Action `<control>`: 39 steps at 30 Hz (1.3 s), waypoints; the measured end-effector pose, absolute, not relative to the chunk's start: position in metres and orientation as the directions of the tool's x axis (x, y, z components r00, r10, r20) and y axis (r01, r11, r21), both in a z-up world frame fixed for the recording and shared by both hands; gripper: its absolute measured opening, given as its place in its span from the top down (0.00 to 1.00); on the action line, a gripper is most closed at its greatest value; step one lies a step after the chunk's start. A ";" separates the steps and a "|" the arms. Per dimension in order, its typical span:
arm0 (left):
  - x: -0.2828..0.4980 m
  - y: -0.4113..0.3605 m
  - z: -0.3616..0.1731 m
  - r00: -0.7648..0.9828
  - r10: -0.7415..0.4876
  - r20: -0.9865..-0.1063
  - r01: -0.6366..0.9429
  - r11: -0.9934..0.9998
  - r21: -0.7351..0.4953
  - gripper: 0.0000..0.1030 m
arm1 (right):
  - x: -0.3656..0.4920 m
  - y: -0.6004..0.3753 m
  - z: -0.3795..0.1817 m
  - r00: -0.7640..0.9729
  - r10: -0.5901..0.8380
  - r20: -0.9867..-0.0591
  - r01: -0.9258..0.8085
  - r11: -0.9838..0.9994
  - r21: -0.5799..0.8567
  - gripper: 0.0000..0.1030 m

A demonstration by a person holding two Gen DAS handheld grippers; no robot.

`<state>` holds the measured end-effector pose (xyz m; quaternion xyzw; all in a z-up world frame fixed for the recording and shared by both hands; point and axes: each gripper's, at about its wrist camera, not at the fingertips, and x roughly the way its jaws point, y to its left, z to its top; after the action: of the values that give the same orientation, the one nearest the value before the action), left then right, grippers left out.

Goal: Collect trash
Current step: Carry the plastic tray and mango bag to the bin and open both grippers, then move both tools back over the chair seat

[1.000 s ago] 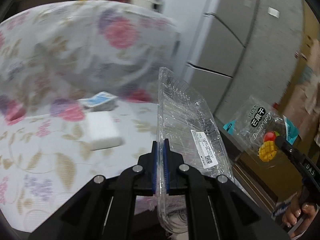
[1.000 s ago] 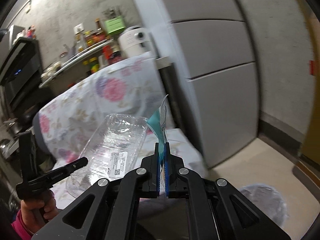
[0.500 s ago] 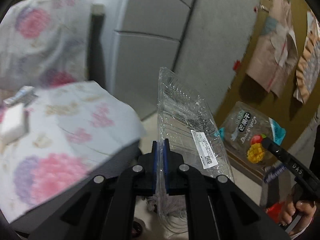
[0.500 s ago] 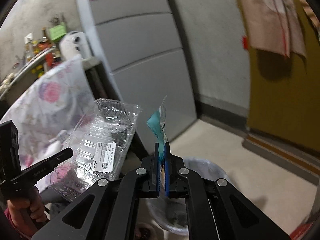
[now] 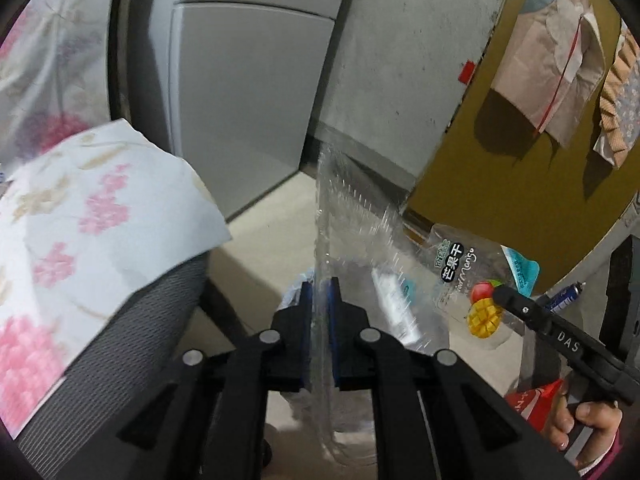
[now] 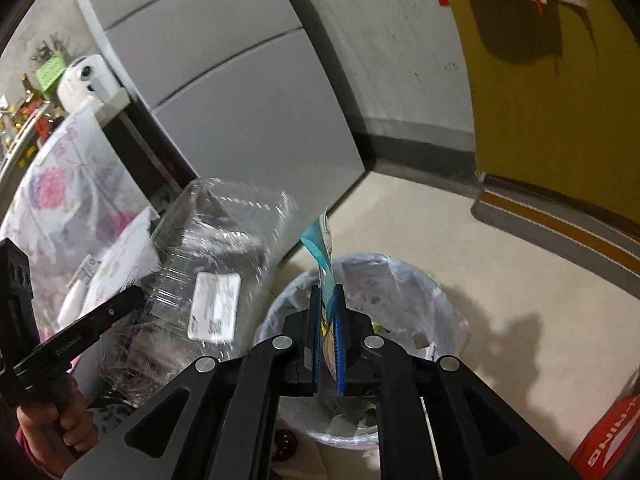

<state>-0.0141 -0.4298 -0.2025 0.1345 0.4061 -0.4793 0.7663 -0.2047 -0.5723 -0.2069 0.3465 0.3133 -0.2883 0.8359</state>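
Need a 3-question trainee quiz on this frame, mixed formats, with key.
1. True or false: the left gripper is shut on the clear plastic clamshell.
2. Which item does the right gripper hold? A) a red carton B) the dried mango pouch C) a white sponge
3. Fill in: in the right wrist view, the right gripper is above the bag-lined ____ on the floor.

Key
1. True: the jaws pinch the clamshell's edge.
2. B: its teal-edged top sticks up between the blue pads.
3. Trash bin; some scraps already lie inside it.
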 end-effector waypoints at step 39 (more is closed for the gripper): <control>0.096 -0.143 -0.105 0.701 -0.320 -0.637 0.372 0.927 -0.056 0.14 | -0.017 -0.393 -0.055 0.867 0.005 -0.498 0.174 0.934 0.312 0.65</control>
<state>0.0962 -0.1426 -0.1055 0.0384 0.3380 -0.1875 0.9215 -0.0169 -0.3928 -0.0547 0.1759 0.2541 -0.0446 0.9500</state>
